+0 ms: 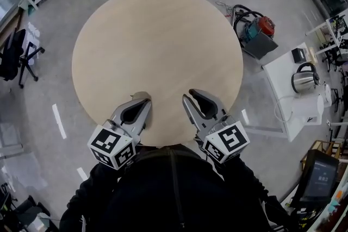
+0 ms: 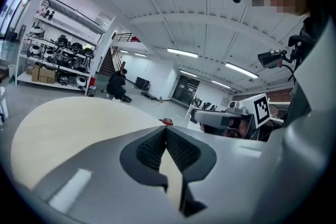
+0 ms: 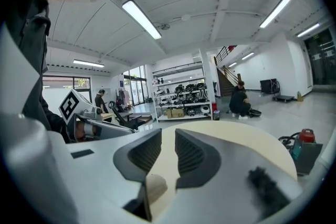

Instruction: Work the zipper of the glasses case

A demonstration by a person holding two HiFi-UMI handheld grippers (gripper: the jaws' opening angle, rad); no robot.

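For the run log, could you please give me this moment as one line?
left gripper: shut, empty | right gripper: jaws slightly apart, empty | table: no glasses case in view

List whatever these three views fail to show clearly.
- Glasses case: in no view.
- Table near edge, head view: partly covered by left gripper, right gripper and the person's torso.
- Shelf contents, right gripper view: too small.
- Screen text, head view: too small.
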